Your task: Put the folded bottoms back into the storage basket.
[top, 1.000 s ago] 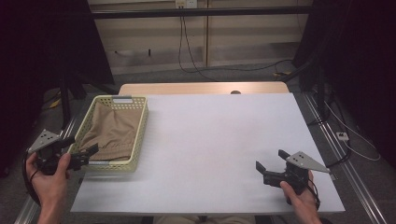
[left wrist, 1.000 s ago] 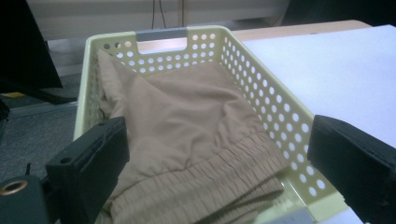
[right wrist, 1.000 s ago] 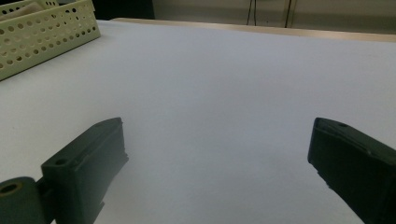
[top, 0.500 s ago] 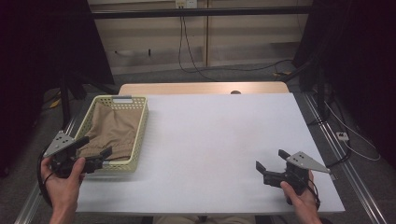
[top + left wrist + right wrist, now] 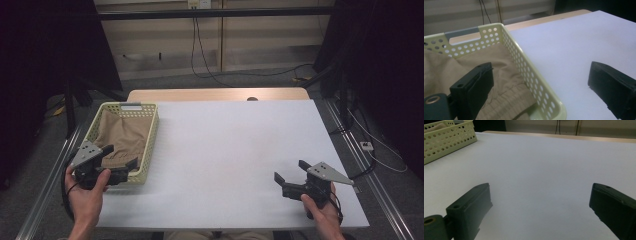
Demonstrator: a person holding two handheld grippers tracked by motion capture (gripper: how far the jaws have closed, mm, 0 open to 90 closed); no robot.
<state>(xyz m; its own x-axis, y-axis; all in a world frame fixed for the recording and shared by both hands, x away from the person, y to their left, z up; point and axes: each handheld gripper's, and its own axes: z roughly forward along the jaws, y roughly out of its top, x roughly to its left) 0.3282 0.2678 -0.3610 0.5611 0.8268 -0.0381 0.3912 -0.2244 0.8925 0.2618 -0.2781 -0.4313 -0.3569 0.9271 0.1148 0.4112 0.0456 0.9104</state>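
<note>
A pale yellow perforated basket (image 5: 153,131) stands at the table's left, with a tan cloth (image 5: 122,136) lying crumpled inside it. My left gripper (image 5: 120,156) is open over the basket's near end. In the left gripper view (image 5: 540,75) its jaws straddle the basket's right wall (image 5: 524,58): one jaw is over the cloth (image 5: 499,62), the other over the white table. My right gripper (image 5: 290,170) is open low over the table at the near right. Between its jaws (image 5: 541,195) there is only bare tabletop.
The white table (image 5: 225,145) ends in a wooden strip (image 5: 215,95) at the far edge. Metal rails run along both sides, and cables lie on the floor behind. In the right gripper view the basket (image 5: 449,135) stands far off at upper left.
My left gripper has moved right, from beside the basket's left side to over its near end. The right gripper has stayed where it was.
</note>
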